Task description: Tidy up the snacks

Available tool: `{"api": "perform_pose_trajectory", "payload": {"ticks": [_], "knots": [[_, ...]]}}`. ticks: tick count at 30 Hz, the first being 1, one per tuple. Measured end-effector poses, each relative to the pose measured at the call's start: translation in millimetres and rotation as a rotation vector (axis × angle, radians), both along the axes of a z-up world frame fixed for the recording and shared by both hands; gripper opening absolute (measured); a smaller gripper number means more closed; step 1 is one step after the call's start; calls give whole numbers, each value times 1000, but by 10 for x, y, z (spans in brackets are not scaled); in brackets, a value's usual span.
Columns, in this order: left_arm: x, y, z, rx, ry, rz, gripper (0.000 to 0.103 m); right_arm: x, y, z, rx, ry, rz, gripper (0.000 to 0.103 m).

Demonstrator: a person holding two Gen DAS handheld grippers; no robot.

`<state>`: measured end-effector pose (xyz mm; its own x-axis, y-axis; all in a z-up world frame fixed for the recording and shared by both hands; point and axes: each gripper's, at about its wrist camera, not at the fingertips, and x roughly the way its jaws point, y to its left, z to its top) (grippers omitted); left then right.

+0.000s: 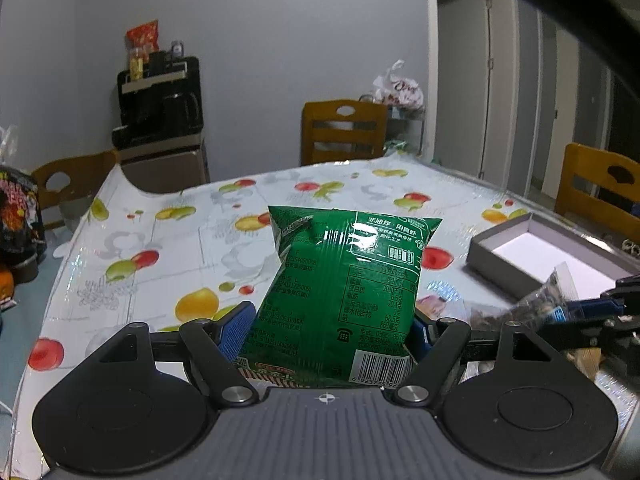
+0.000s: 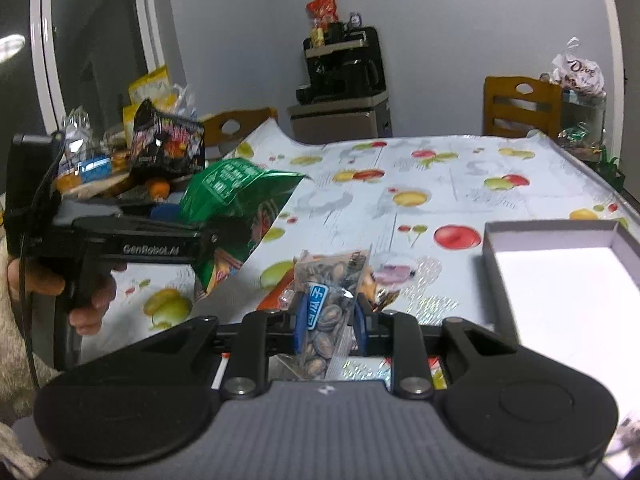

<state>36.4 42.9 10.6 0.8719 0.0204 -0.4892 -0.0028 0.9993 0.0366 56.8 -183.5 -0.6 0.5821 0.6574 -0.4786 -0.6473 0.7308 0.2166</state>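
The table point(image 1: 168, 240) wore a glossy cloth printed with fruit, and a plain grey wall stood behind it with wooden chairs point(image 1: 344, 132) drawn up at the far edge and a dark appliance point(image 1: 160, 100) on a low cabinet. Off the table's left end sat a heap of other snack bags point(image 2: 160, 144).

My left gripper point(image 1: 328, 332) was clamped on a green snack bag point(image 1: 344, 280), its blue pads point(image 1: 236, 332) pressed into the lower sides of the puffed packet, which stood upright between them with the printed back panel and barcode toward the camera. The bag was lifted clear of the cloth. In the right wrist view I could see my left hand point(image 2: 84, 296) wrapped round that gripper's handle.

My right gripper point(image 2: 330, 320) was pinched narrowly on a clear packet of dark seeds point(image 2: 324, 312) with a blue label, the pads touching both faces of it. Beneath it a few more wrappers lay on the cloth.

Just to the right of that packet an open grey box point(image 2: 552, 228) with a white floor rested on the table, nothing visible inside it.
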Motion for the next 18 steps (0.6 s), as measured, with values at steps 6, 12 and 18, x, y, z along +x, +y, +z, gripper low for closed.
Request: {"api": "perform_pose_trajectory", "payload": {"ticks": [6, 12, 18], "knots": [[18, -138, 111, -3, -23, -39, 75, 26, -222, 155, 43, -34, -58, 23], [175, -335, 180, -10, -24, -80, 75, 86, -546, 217, 80, -54, -146, 23], [369, -670, 225, 21, -31, -141, 75, 157, -944, 206, 101, -64, -247, 23]]}}
